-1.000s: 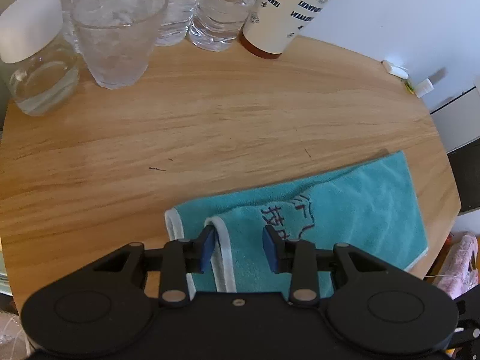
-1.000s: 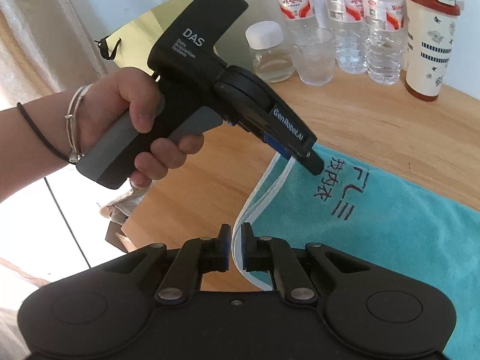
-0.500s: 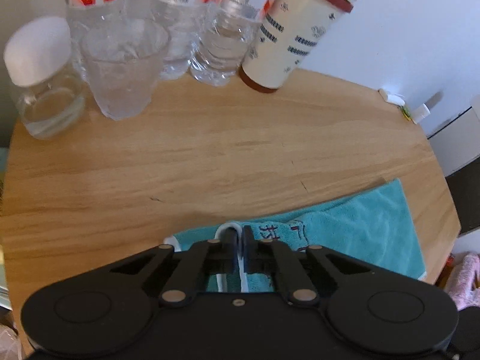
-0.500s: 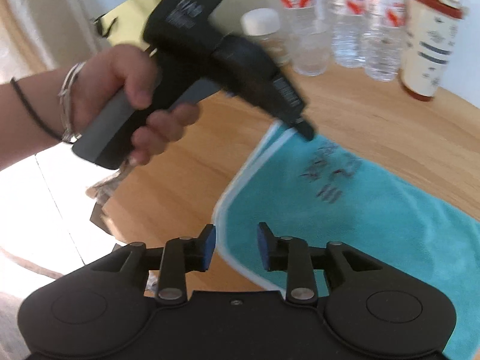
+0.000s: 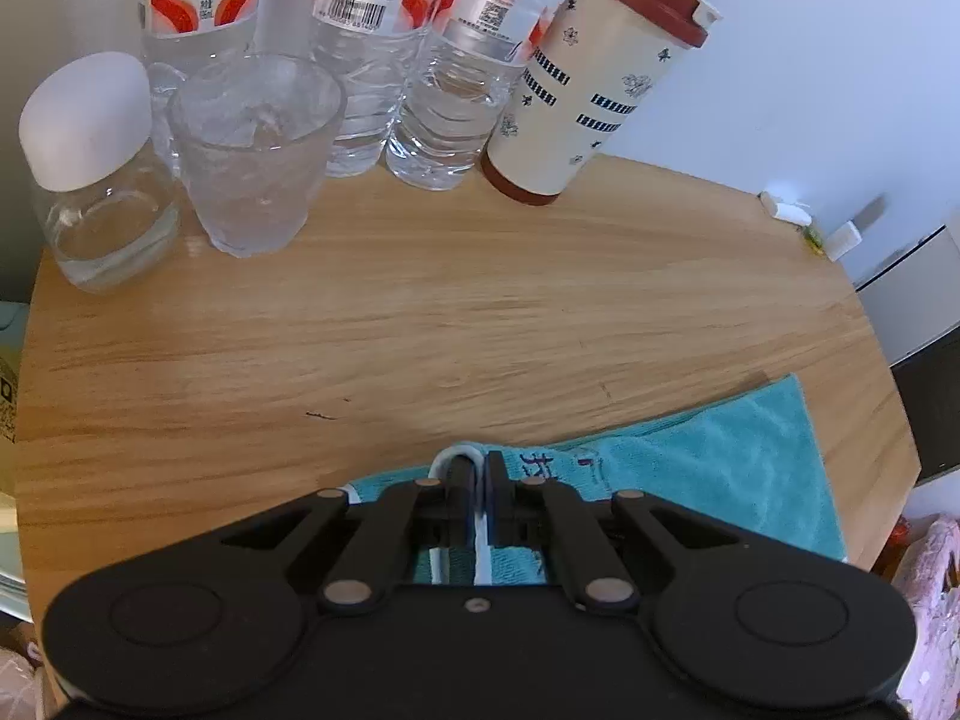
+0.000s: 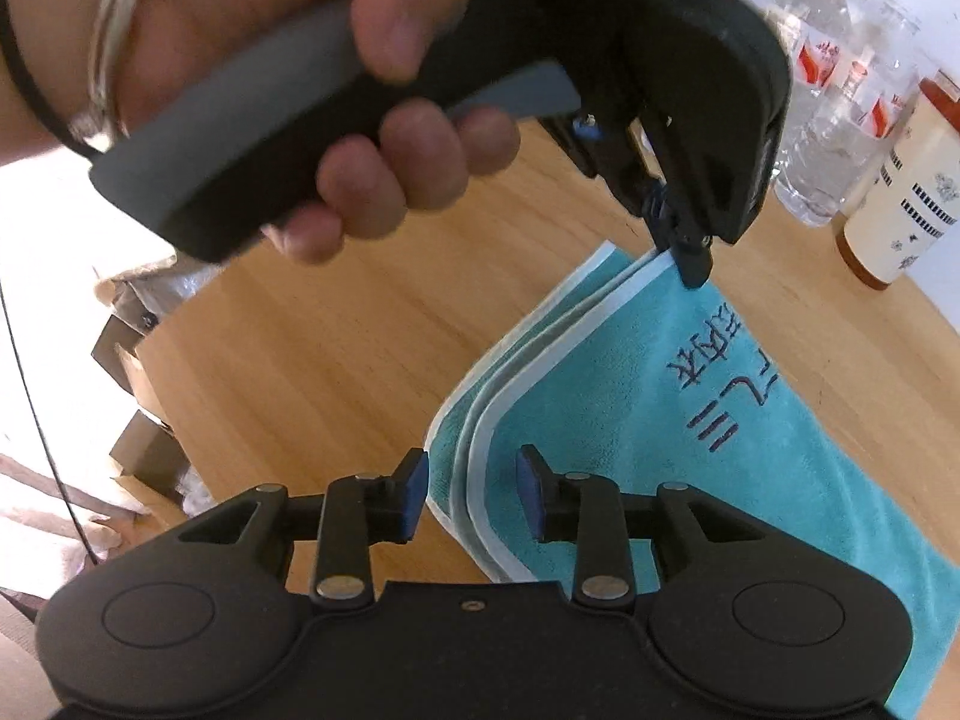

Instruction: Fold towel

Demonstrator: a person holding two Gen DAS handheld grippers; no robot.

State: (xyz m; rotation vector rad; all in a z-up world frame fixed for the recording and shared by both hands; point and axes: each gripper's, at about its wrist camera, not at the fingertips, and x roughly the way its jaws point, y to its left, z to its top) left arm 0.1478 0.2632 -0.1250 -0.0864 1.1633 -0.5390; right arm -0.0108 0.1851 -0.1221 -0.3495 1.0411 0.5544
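Note:
A teal towel (image 6: 690,432) with white trim and dark embroidered characters lies folded on the round wooden table (image 5: 420,312). My left gripper (image 5: 478,501) is shut on the towel's white-trimmed far corner (image 5: 708,462); in the right wrist view the left gripper (image 6: 684,240) holds that corner lifted off the table. My right gripper (image 6: 471,495) is open, its jaws on either side of the towel's near corner edge, not gripping it.
At the table's back stand a lidded glass jar (image 5: 96,180), a glass tumbler (image 5: 255,150), water bottles (image 5: 372,48) and a cream cup with red lid (image 5: 588,90). Small white items (image 5: 786,210) lie at the right edge. Boxes (image 6: 138,360) sit below the table.
My left gripper closed on the towel's far corner and lifted it. My right gripper let go of the near corner and opened; the left hand moved closer to it.

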